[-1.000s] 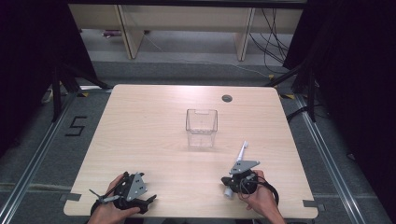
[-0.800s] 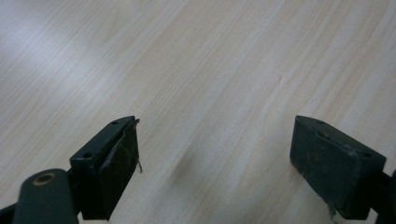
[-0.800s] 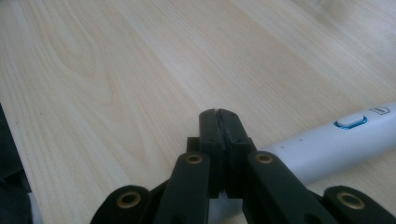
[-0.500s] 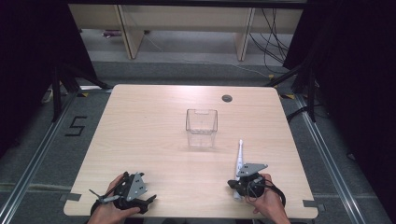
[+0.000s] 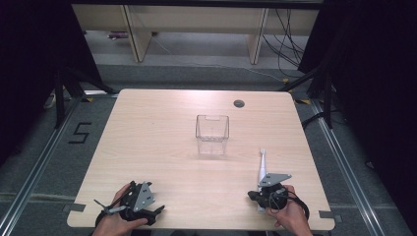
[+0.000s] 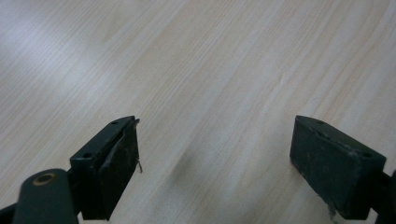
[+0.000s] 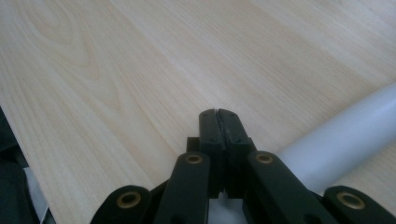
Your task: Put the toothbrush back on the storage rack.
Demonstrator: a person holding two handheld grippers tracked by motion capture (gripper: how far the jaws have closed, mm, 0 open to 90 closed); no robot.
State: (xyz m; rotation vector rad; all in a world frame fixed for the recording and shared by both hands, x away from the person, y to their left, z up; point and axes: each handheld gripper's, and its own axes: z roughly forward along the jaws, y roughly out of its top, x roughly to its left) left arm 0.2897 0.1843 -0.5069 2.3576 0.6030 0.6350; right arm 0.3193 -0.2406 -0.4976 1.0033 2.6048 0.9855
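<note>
Toothbrush [image 5: 261,169] lies beside right gripper [image 5: 263,194], jaws pressed together, empty (left gripper [image 6: 215,154] wide, idle). Step: pickup not begun. Next, probably: open, straddle handle; clear bin [image 5: 212,133] ahead.

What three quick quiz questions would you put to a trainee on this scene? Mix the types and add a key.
1. True or false: the left claw stands open with nothing between its jaws.
2. Pick one. The white toothbrush is:
A. inside the clear box
B. alongside the right claw, outside its jaws
C. between the left claw's jaws
3. Fill the gap: the right claw's jaws are ____.

Key: 1 true; 2 B; 3 shut.
</note>
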